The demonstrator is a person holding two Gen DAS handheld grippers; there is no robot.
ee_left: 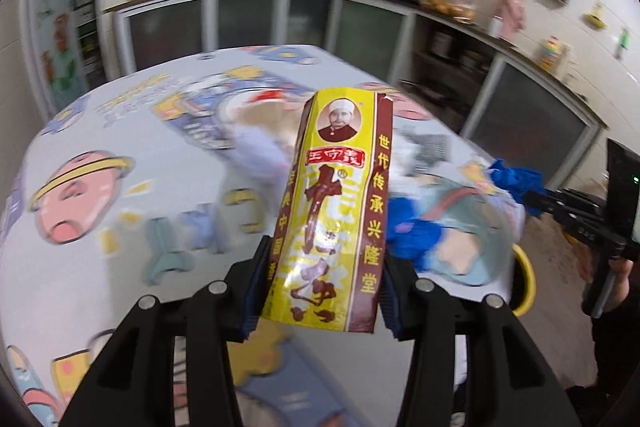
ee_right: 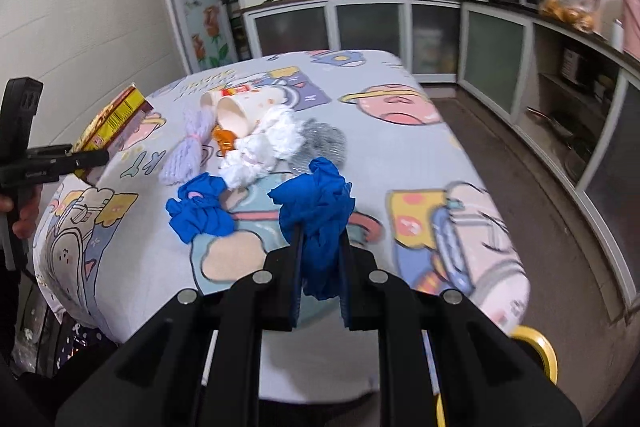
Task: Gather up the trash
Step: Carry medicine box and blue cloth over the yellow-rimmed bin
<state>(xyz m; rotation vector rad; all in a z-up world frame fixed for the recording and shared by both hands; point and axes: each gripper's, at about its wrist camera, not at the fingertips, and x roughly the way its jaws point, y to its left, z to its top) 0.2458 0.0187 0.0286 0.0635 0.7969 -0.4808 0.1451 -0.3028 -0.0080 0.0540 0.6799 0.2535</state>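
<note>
My left gripper (ee_left: pixel 326 253) is shut on a yellow-and-maroon spice packet (ee_left: pixel 332 203), which stands upright between the pads above the table. In the right wrist view the same packet (ee_right: pixel 116 119) shows at the far left in the left gripper (ee_right: pixel 94 159). My right gripper (ee_right: pixel 320 239) is shut on a crumpled blue glove (ee_right: pixel 316 199), lifted off the cloth. A second blue glove (ee_right: pixel 200 207) lies on the table to its left. Behind it lie white crumpled tissue (ee_right: pixel 272 141), two tipped paper cups (ee_right: pixel 240 111), a purple yarn bundle (ee_right: pixel 188 147), an orange wrapper (ee_right: pixel 224 139) and a grey mesh scrubber (ee_right: pixel 326 143).
The table (ee_right: pixel 400 155) wears a cartoon-print cloth. A yellow ring-shaped rim (ee_right: pixel 538 351) sits low by the table's near right corner. Kitchen cabinets (ee_right: pixel 496 47) and a counter run along the back and right, with bare floor (ee_right: pixel 520 163) between them and the table.
</note>
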